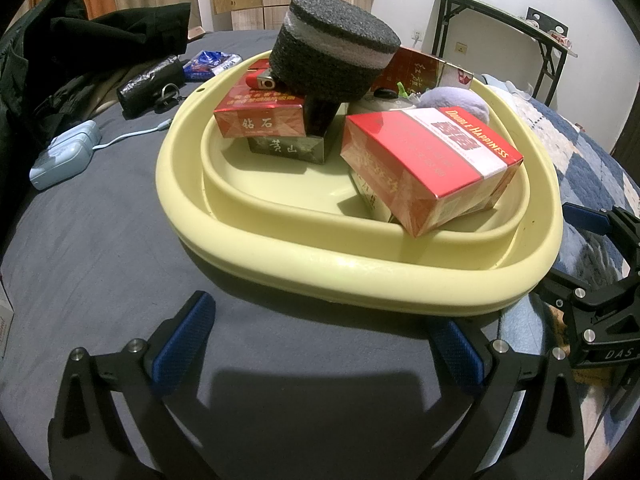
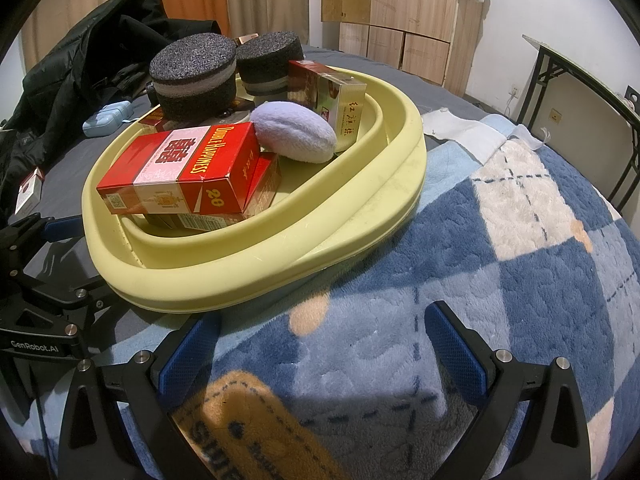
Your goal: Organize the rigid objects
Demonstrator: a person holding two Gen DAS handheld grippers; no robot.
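A pale yellow collapsible basin (image 1: 256,240) is sitting on a bed, partly on a grey sheet (image 1: 100,260) and partly on a blue and white checked fleece blanket (image 2: 500,280). Inside it the rigid things are lying piled together. A red Double Happiness cigarette pack (image 1: 432,168) is resting tilted at the near right, on top of other packs. A red pack with white characters (image 1: 260,114) is lying on a dark olive pack (image 1: 286,148) at the far left, and a red lighter (image 1: 262,80) is lying on top of that red pack. A black foam disc with a white band (image 1: 336,56) is perching above them; the right wrist view is showing a second foam disc (image 2: 270,62) just behind it. A lilac plush pad (image 2: 294,132) is leaning against a red and gold pack (image 2: 332,96) at the far right.

The left gripper (image 1: 316,344) is hovering near the basin's near rim, its jaws spread wide and holding nothing. The right gripper (image 2: 320,344) is hovering over the blanket, just beside the basin, its jaws likewise wide apart and empty.

Outside the basin, on the sheet at the left, a light blue case with a cable (image 1: 64,156), a folded black umbrella (image 1: 150,82) and a dark jacket (image 1: 60,52) are lying.
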